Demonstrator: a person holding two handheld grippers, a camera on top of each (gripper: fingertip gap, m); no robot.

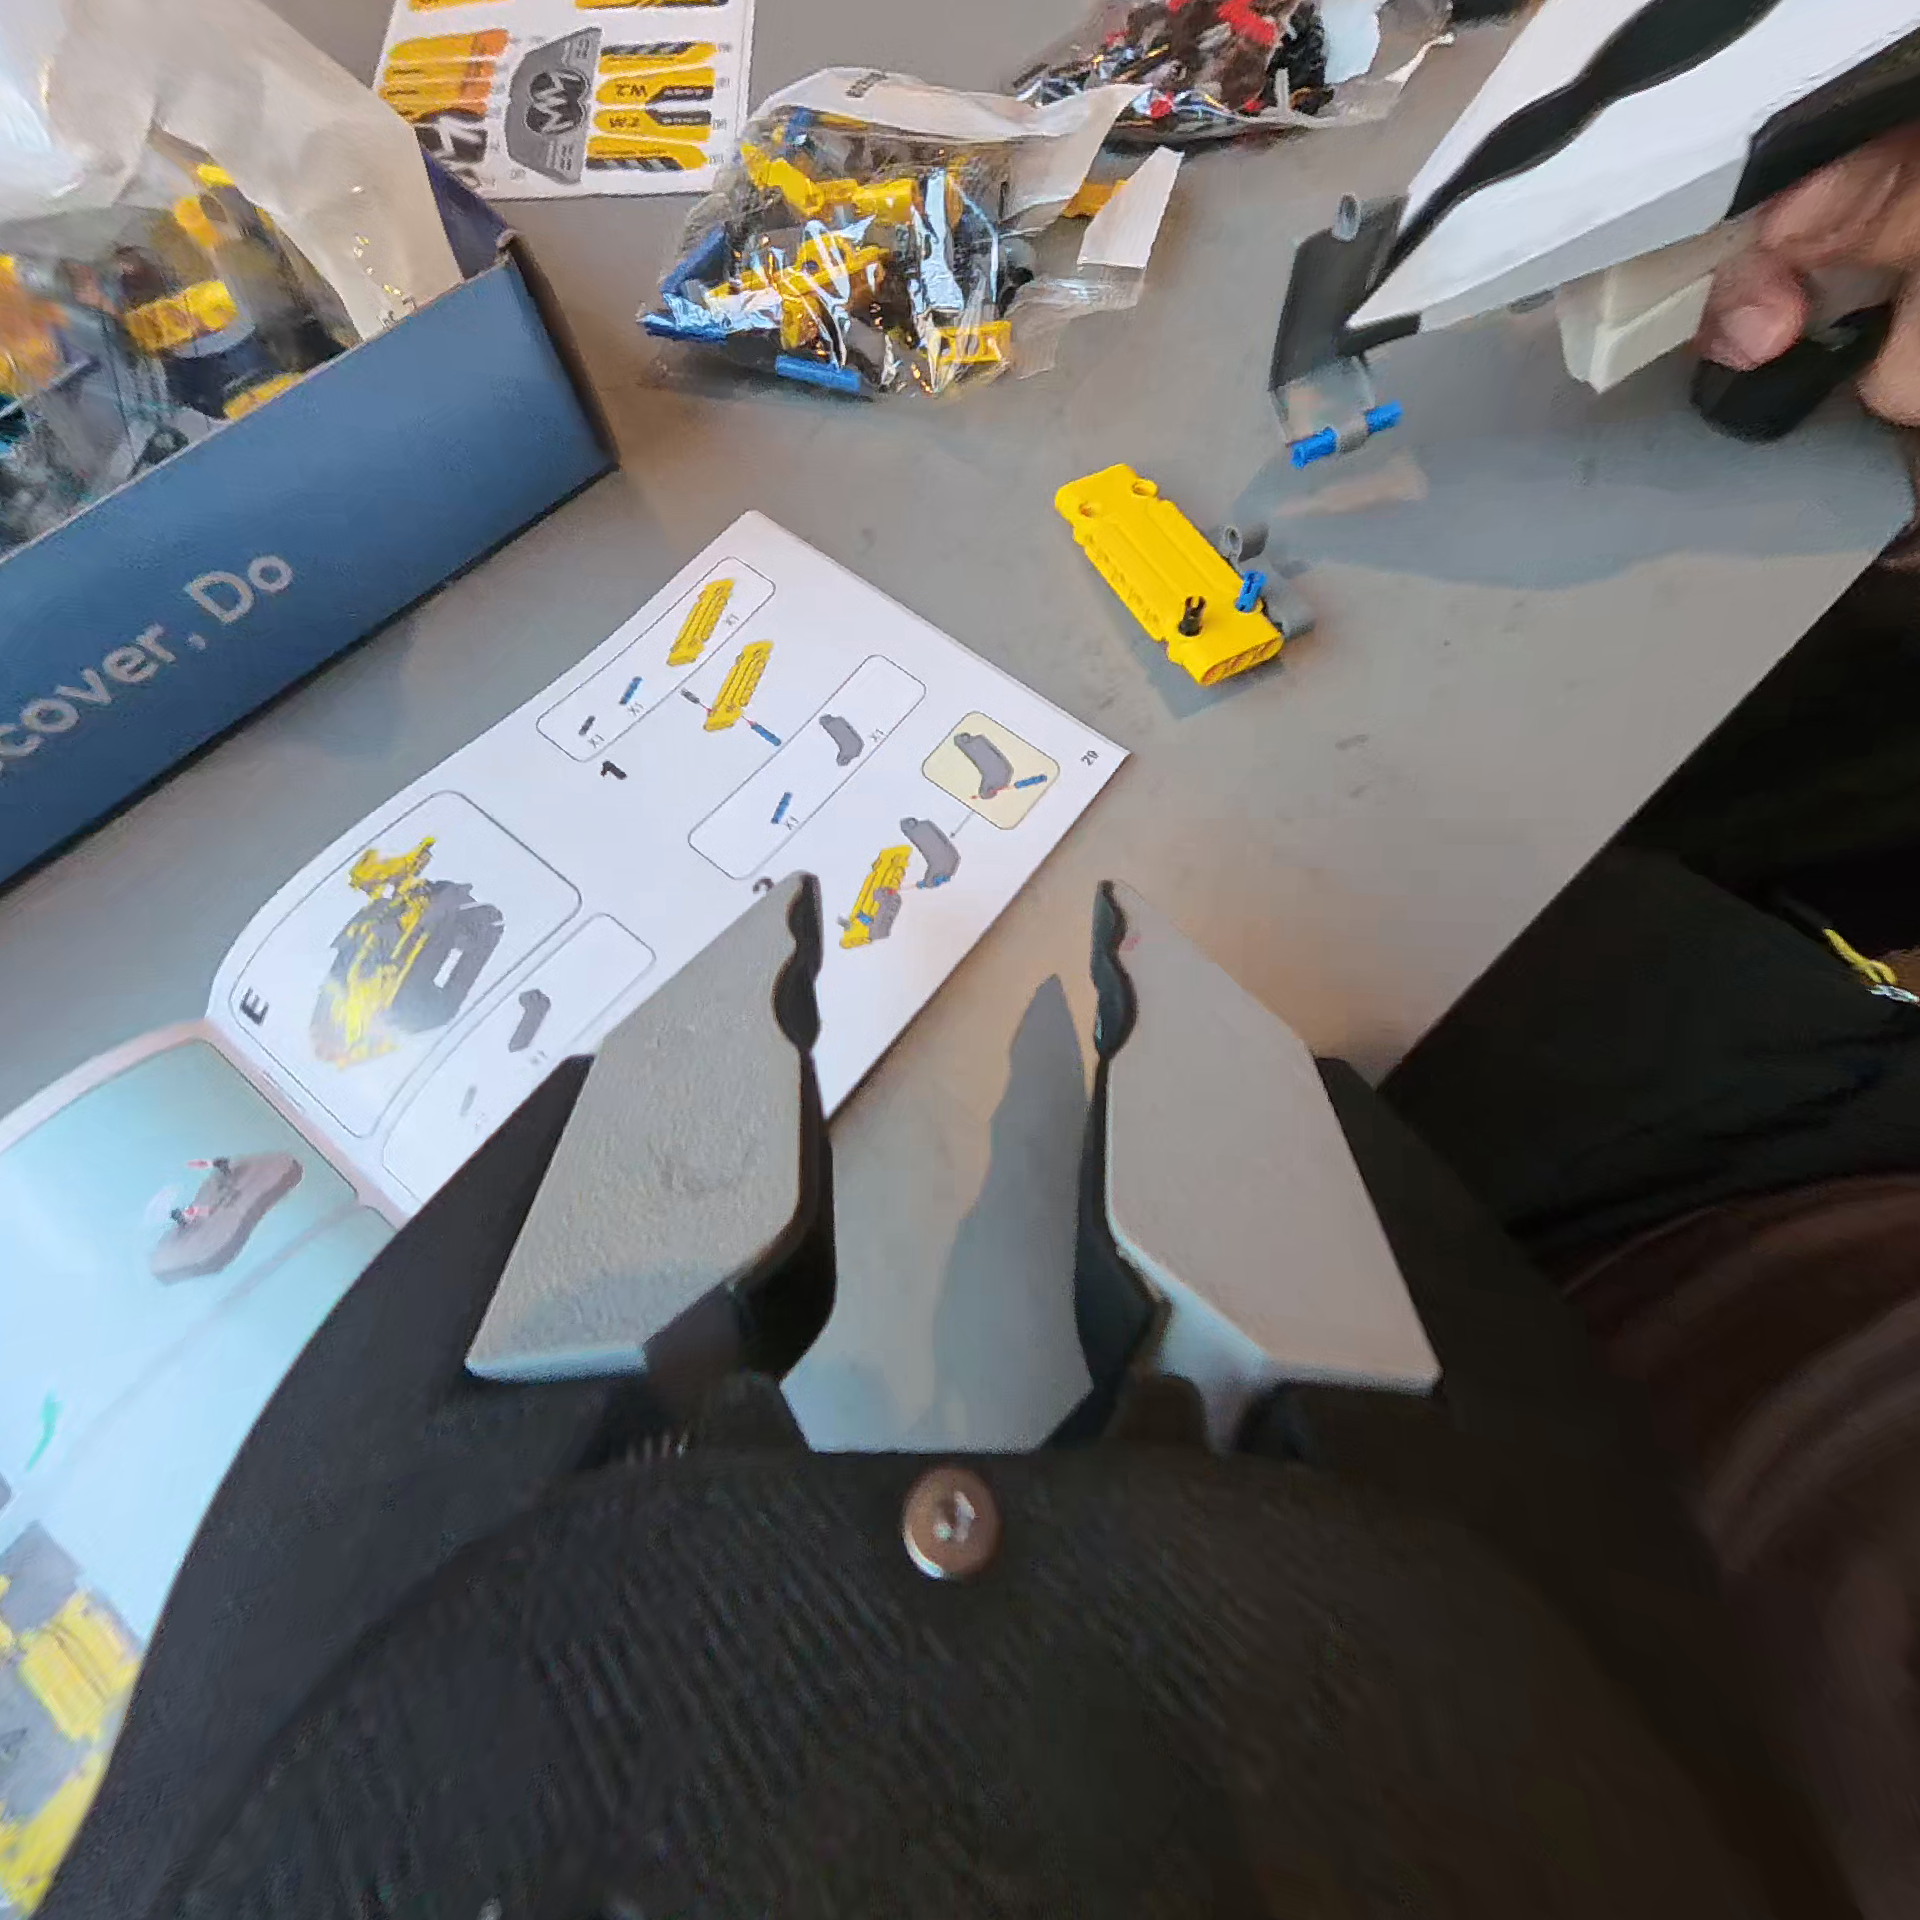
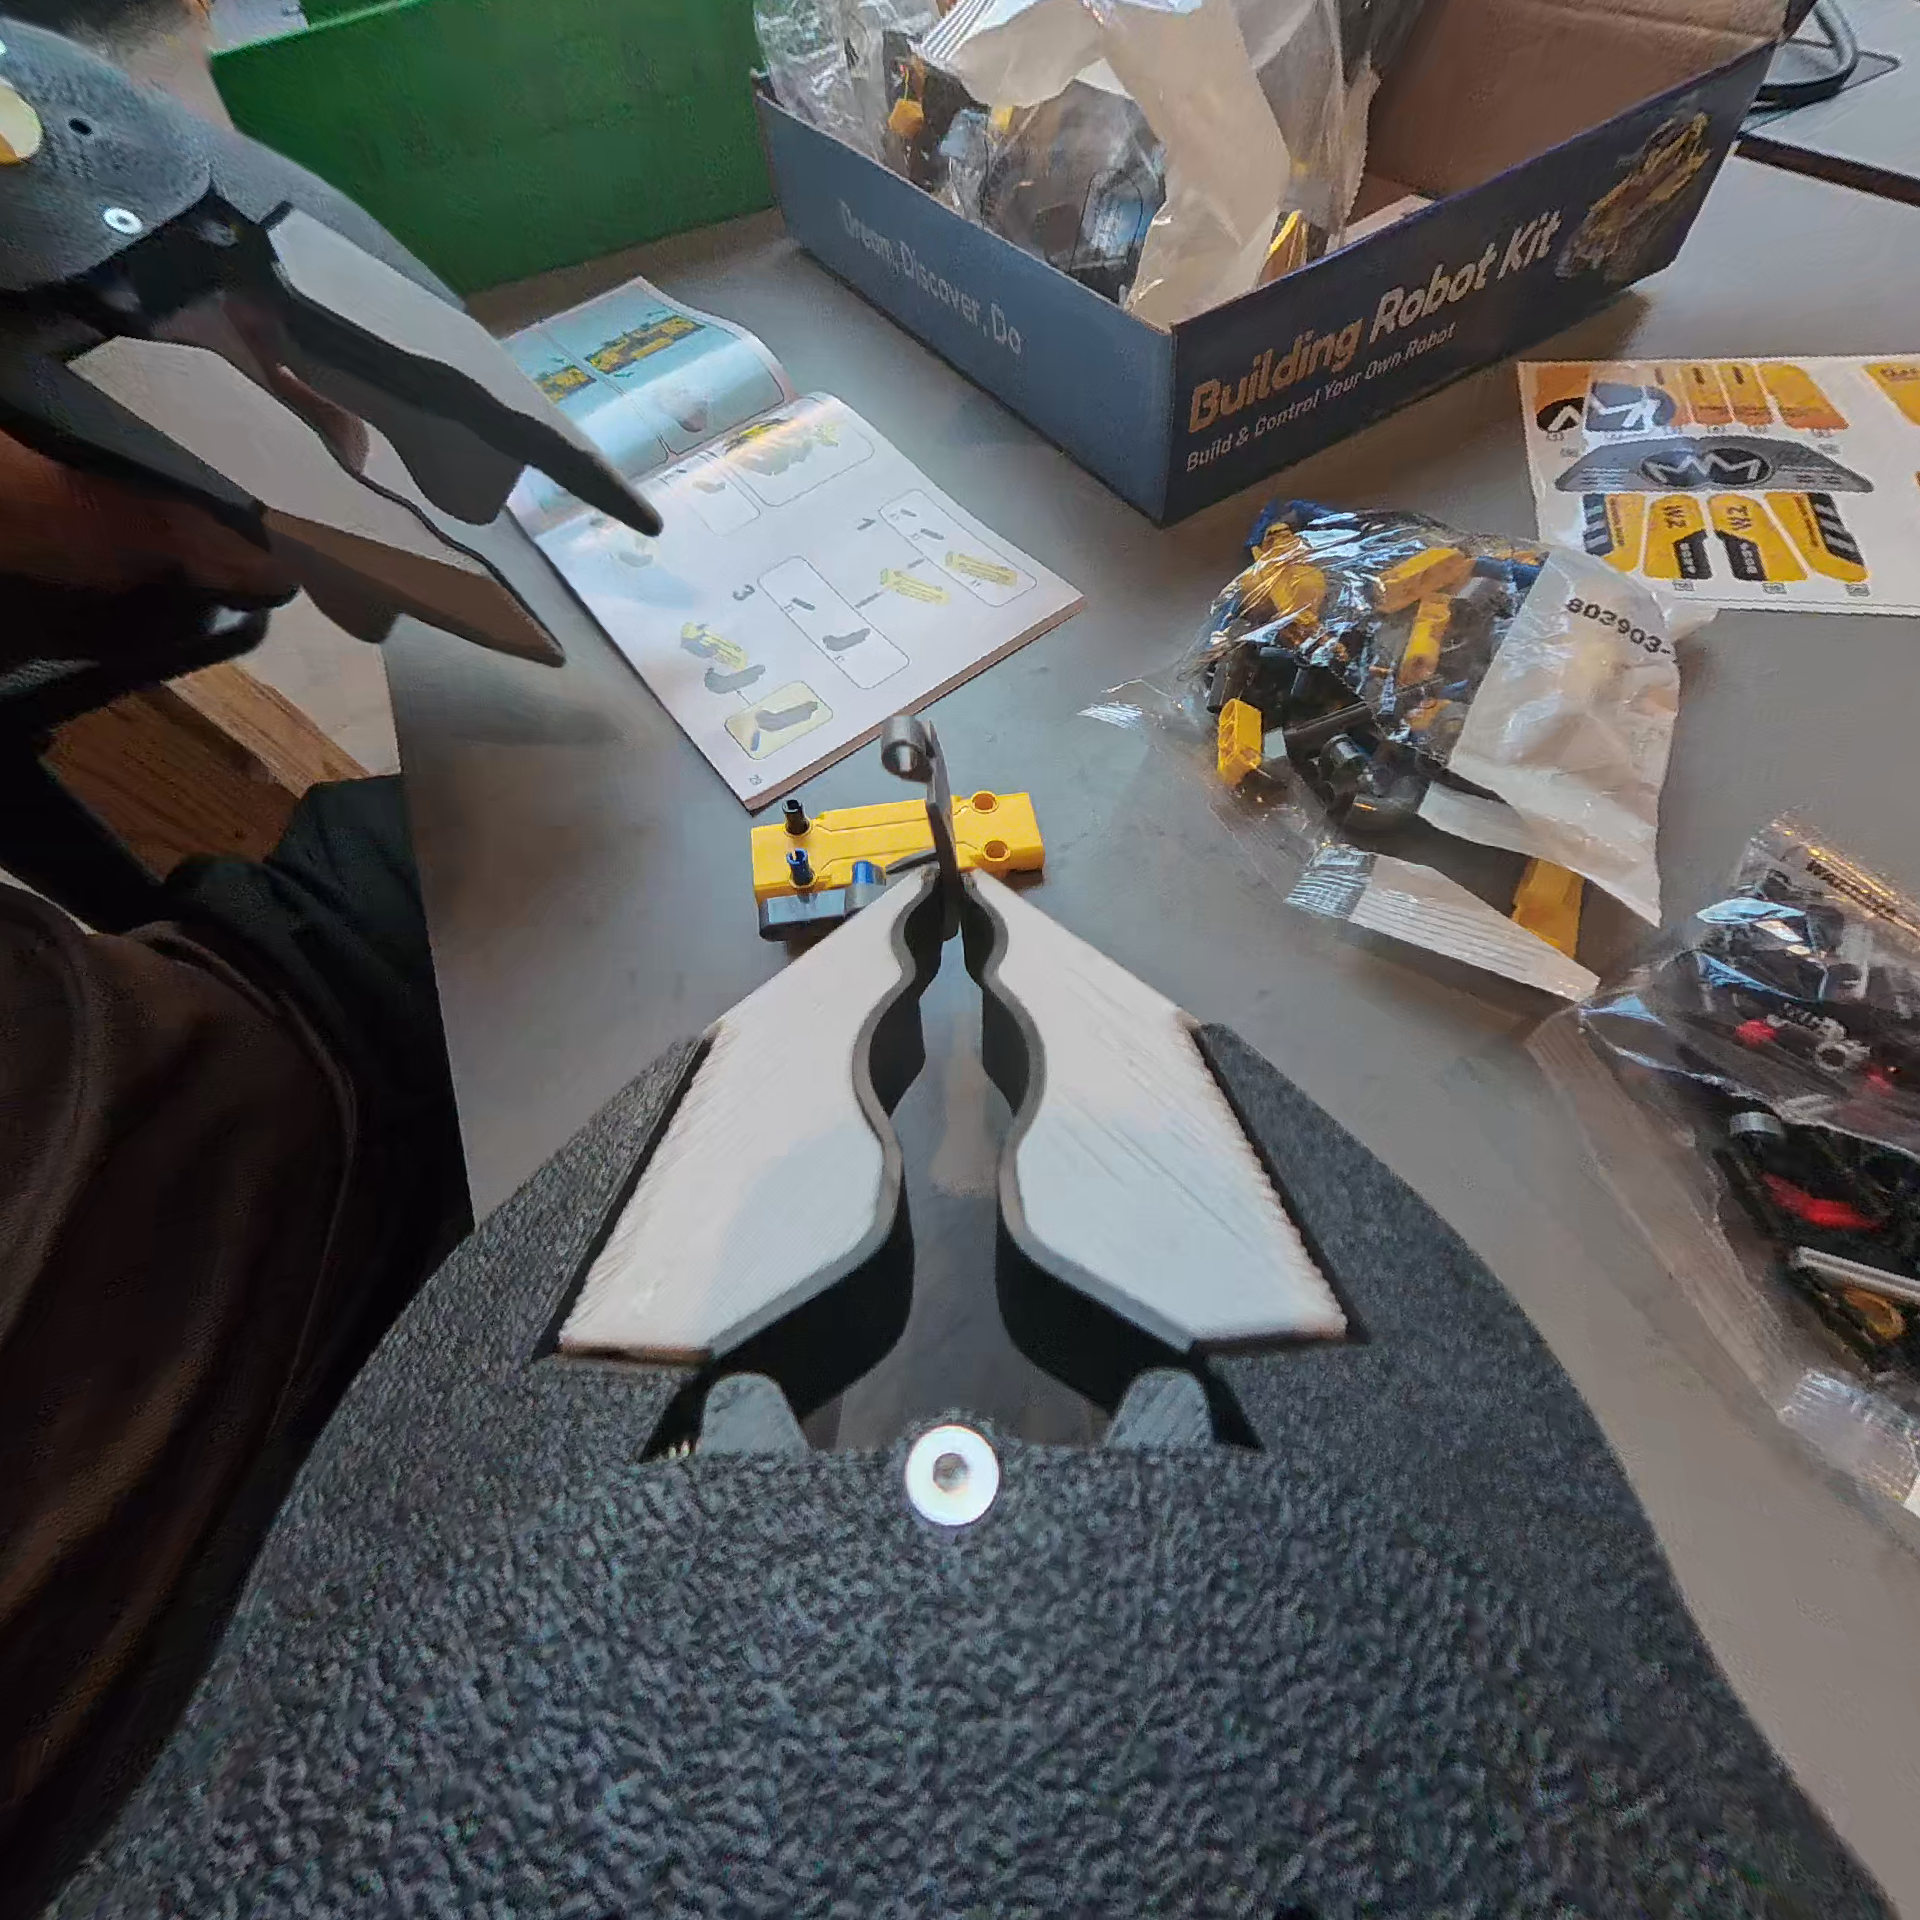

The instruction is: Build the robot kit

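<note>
Well, the blue box sits toward the tabletop's far edge, the open booklet nearer; the left gripper hangs spread and empty over the booklet; the right gripper pinches a grey curved piece just above the yellow block; I'd judge that thin grip could slip or twist.

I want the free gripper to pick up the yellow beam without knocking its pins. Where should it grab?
Judging by its pose, grip the yellow beam across its long flat sides at the bare end, away from the grey connector and upright pins. Come from above with the open left gripper.
</note>
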